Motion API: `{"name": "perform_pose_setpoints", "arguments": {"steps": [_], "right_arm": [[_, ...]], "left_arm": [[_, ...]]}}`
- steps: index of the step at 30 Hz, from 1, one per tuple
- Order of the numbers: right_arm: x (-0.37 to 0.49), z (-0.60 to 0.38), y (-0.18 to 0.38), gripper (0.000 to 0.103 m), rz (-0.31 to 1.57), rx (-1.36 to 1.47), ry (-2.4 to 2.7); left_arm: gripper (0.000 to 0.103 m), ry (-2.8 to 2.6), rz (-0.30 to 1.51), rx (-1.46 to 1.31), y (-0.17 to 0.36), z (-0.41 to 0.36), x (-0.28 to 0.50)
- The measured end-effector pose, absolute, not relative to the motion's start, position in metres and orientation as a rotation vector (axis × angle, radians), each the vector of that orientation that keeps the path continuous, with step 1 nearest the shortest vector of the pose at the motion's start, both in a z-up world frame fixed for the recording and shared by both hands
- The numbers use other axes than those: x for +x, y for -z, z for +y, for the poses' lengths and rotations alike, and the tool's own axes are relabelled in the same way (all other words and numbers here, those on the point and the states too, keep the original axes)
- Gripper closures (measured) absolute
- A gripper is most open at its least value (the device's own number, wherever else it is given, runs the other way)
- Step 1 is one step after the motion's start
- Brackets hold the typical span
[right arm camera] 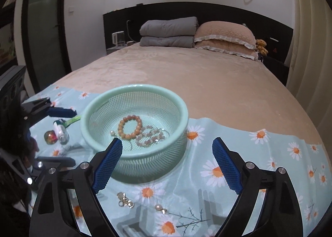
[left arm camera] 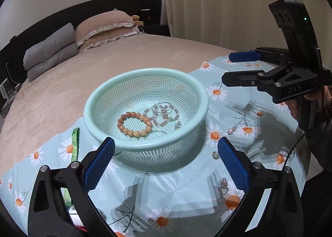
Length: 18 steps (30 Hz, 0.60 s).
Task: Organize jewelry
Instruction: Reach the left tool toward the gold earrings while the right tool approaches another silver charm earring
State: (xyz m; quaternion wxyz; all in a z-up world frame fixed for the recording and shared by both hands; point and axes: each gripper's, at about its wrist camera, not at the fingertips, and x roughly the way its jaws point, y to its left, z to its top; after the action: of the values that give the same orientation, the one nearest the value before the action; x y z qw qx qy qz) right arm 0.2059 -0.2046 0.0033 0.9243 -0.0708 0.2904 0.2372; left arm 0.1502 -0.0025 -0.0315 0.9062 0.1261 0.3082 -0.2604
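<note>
A mint green mesh basket (left arm camera: 196, 89) (right arm camera: 182, 108) stands on a daisy-print cloth (left arm camera: 176, 195) (right arm camera: 259, 154) on the bed. Inside lie an orange bead bracelet (left arm camera: 134, 123) (right arm camera: 130, 127), pale pink bead bracelets (left arm camera: 164, 114) (right arm camera: 149, 136) and a pearl piece (right arm camera: 112, 132). On the cloth lie a pearl earring (left arm camera: 231, 131) (right arm camera: 159, 208), a silver chain piece (left arm camera: 224, 187) (right arm camera: 125, 199) and a small stone (left arm camera: 215, 155). My left gripper (left arm camera: 166, 168) is open and empty in front of the basket. My right gripper (right arm camera: 167, 166) (left arm camera: 226, 66) is open and empty, also near the basket.
A green strap (left arm camera: 74, 145) (right arm camera: 72, 121), a small white bottle (right arm camera: 60, 131) and a round colourful object (right arm camera: 50, 137) lie left of the basket. Grey folded blankets (right arm camera: 168, 31) and pink pillows (right arm camera: 226, 37) sit at the bed's head. The cloth's edge drops off on the right.
</note>
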Motion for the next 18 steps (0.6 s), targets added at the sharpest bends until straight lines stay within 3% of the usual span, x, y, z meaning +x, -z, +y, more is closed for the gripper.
{"name": "perform_pose_setpoints", "arguments": {"steps": [2, 6, 9, 10, 18], "right_arm": [[0.193, -0.208, 0.006, 0.019, 0.598, -0.161, -0.539], [0.166, -0.202, 0.035, 0.037, 0.651, -0.299, -0.639], [0.151, -0.191, 0.058, 0.049, 0.703, -0.388, -0.725], [0.150, -0.188, 0.063, 0.052, 0.722, -0.405, -0.748], [0.168, -0.176, 0.082, 0.060, 0.761, -0.421, -0.820]], "left_arm": [[0.006, 0.556, 0.641, 0.276, 0.038, -0.007, 0.150], [0.008, 0.617, 0.648, 0.313, 0.048, -0.016, 0.145], [0.024, 0.675, 0.668, 0.338, 0.055, -0.023, 0.140], [0.024, 0.671, 0.673, 0.358, 0.057, -0.027, 0.138], [0.026, 0.781, 0.721, 0.441, 0.073, -0.053, 0.153]]}}
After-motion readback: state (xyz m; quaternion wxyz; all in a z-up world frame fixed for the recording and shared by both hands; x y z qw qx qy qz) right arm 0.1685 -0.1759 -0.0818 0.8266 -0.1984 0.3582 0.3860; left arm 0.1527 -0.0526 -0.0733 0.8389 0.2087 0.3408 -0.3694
